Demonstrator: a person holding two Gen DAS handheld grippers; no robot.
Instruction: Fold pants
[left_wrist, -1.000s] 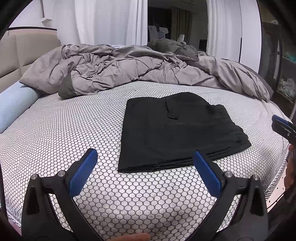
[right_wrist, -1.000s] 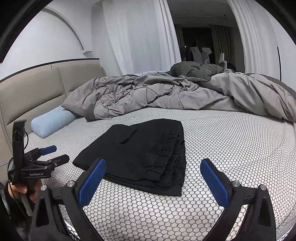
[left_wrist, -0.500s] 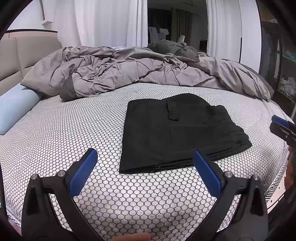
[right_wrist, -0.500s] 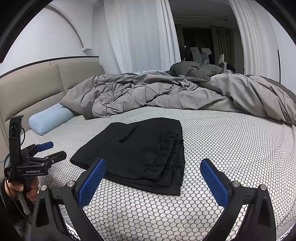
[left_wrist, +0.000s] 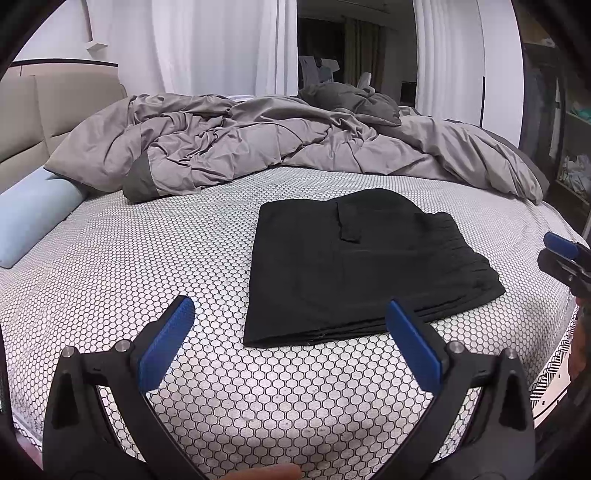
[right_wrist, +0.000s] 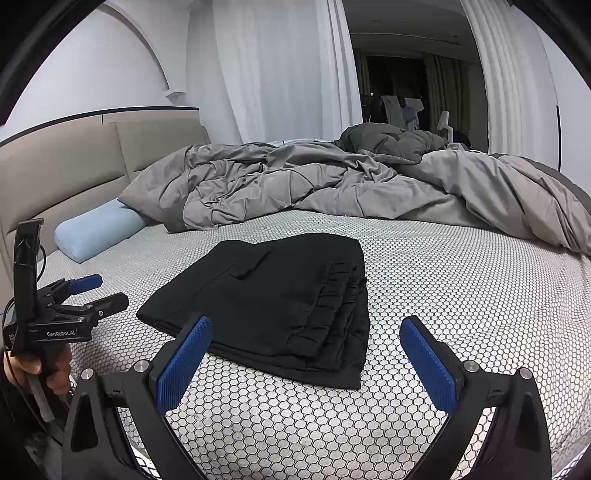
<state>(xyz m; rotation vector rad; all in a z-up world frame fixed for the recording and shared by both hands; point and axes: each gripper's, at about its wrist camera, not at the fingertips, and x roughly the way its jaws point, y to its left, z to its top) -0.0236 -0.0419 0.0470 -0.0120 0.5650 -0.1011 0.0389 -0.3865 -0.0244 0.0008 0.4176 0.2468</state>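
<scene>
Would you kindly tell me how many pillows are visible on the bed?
1. A light blue bolster pillow lies at the bed's left edge by the beige headboard, beside the crumpled grey duvet. More pillows may be hidden under that duvet.

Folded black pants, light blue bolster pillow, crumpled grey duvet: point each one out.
Folded black pants (left_wrist: 354, 269): left wrist view, middle of the top layer.
Light blue bolster pillow (right_wrist: 98, 232): right wrist view, middle of its rounded side.
Crumpled grey duvet (left_wrist: 258, 144): left wrist view, its wrinkled middle.
</scene>
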